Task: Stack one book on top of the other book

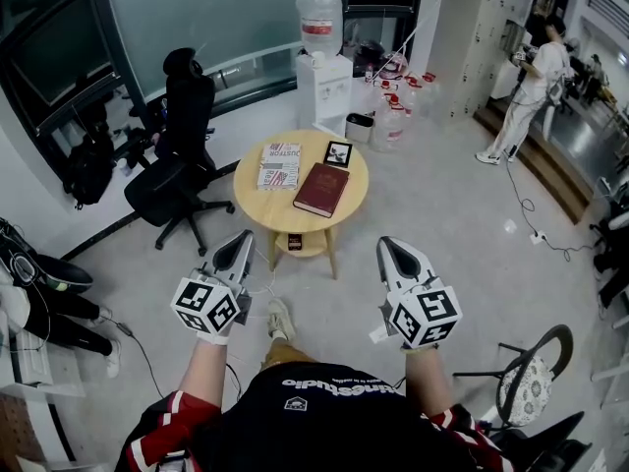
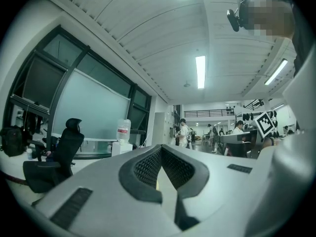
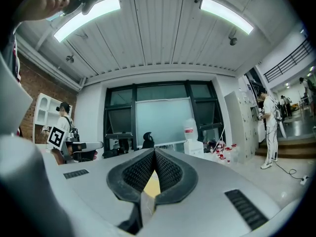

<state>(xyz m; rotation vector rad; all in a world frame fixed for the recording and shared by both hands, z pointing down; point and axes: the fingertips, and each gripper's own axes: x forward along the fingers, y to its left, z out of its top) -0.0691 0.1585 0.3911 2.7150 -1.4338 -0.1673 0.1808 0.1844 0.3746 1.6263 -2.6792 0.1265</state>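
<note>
Only the head view shows the two books: a dark red book [image 1: 320, 190] and a white patterned book [image 1: 279, 165], side by side on the round counter [image 1: 347, 207] at frame centre. The left hand-held gripper [image 1: 241, 245] and right hand-held gripper [image 1: 391, 250] hang lower in the frame, well short of both books. Each has its jaws closed on nothing. Both gripper views look level across the room and show the ceiling lights.

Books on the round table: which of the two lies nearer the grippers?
The plain dark red book, on the right of the table; it reaches closest to the front edge. The white book with red print lies further back, on the left.
</note>
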